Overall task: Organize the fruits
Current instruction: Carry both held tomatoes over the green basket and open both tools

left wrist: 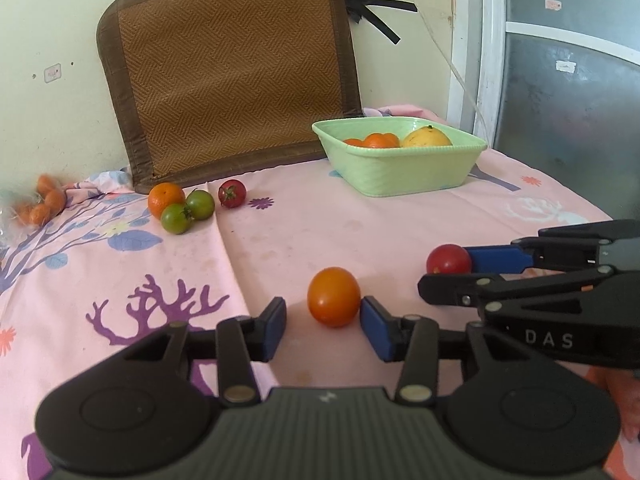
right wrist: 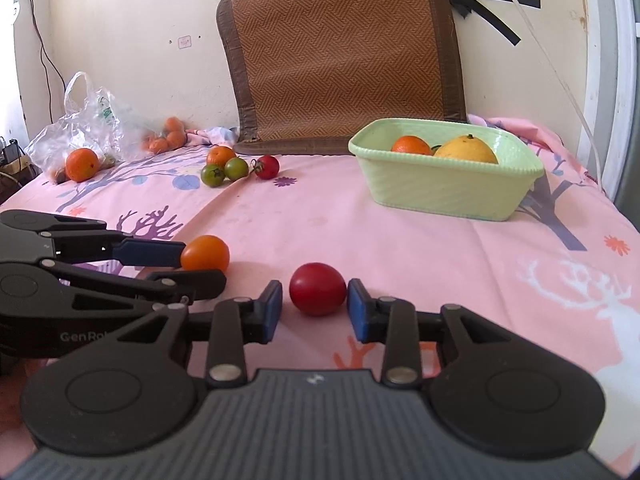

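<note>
My left gripper (left wrist: 323,322) is open around an orange tomato (left wrist: 334,297) that lies on the pink cloth; the right pad touches it, the left pad stands apart. My right gripper (right wrist: 315,310) is open around a red tomato (right wrist: 317,289), with small gaps on both sides. A green basket (right wrist: 444,188) at the back right holds an orange (right wrist: 412,145) and a yellow fruit (right wrist: 466,149). Each gripper shows in the other's view, the right gripper (left wrist: 456,268) by the red tomato (left wrist: 449,259), the left gripper (right wrist: 192,264) by the orange tomato (right wrist: 205,254).
At the back left lie a mandarin (left wrist: 166,199), two green tomatoes (left wrist: 188,212) and a small red tomato (left wrist: 232,193). A plastic bag (right wrist: 88,124) with more mandarins and a loose orange (right wrist: 81,165) sit far left. A woven brown mat (left wrist: 228,72) leans on the wall.
</note>
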